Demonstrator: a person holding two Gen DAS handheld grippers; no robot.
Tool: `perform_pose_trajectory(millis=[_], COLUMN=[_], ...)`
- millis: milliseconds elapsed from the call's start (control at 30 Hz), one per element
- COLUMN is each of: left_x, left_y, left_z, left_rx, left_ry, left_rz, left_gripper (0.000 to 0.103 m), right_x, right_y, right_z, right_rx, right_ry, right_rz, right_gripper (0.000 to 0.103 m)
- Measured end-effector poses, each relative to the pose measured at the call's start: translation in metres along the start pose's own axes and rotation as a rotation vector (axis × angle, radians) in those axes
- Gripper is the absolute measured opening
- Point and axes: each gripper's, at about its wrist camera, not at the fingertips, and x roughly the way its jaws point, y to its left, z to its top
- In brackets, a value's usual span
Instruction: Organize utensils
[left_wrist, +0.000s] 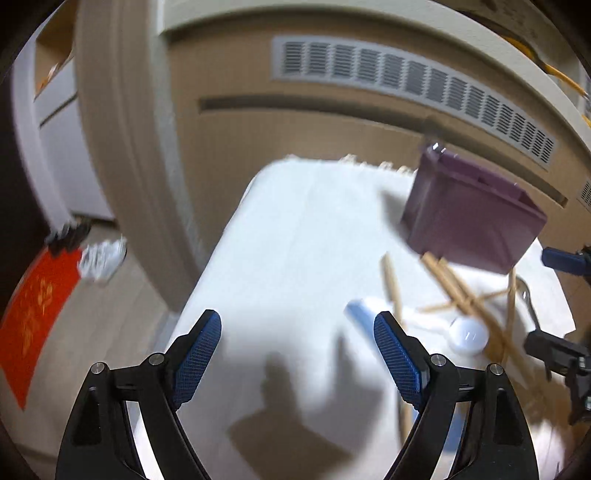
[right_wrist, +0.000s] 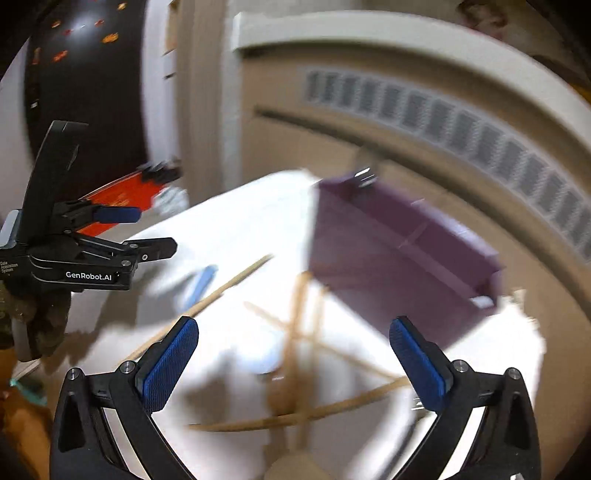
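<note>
A purple organizer box (left_wrist: 469, 218) (right_wrist: 399, 258) stands at the far right of the white table (left_wrist: 288, 240) (right_wrist: 240, 221). In front of it lie several wooden chopsticks (left_wrist: 461, 291) (right_wrist: 295, 332) crossed in a loose heap, a white spoon (left_wrist: 468, 334), a blue-handled utensil (left_wrist: 360, 314) (right_wrist: 197, 282) and a metal utensil (left_wrist: 526, 295). My left gripper (left_wrist: 297, 315) (right_wrist: 151, 230) hangs open over bare table, left of the heap. Above the chopsticks my right gripper (right_wrist: 294, 321) (left_wrist: 550, 301) stands wide open. Neither holds anything. Both views are blurred.
A beige wall unit with a grey vent grille (left_wrist: 406, 77) (right_wrist: 461, 125) runs behind the table. On the floor to the left lie a red mat (left_wrist: 33, 325) and pale shoes (left_wrist: 101, 258). The table's left edge drops off near my left gripper.
</note>
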Motion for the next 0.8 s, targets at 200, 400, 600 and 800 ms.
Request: perform_pose_trajectory(millis=[200, 400, 600, 800], left_x=[-0.017, -0.024, -0.017, -0.019], left_y=[0.022, 0.028, 0.022, 0.010], left_z=[-0.020, -0.025, -0.027, -0.023], left_rx=[-0.047, -0.053, -0.053, -0.024], left_ry=[-0.017, -0.012, 0.011, 0.018], left_rz=[0.009, -0.016, -0.052, -0.072], left_gripper=[0.087, 0.089, 0.089, 0.089], right_x=[0.046, 0.072, 0.095, 0.085], right_y=[0.019, 0.026, 0.027, 0.018], right_z=[0.002, 0.011, 0.013, 0.008], right_rx=[-0.009, -0.017, -0.025, 0.025], right_ry=[0.142, 0.172, 0.223, 0.230], right_rz=[0.083, 0.081, 0.101, 0.119], right_gripper=[0.041, 0.029, 0.027, 0.008])
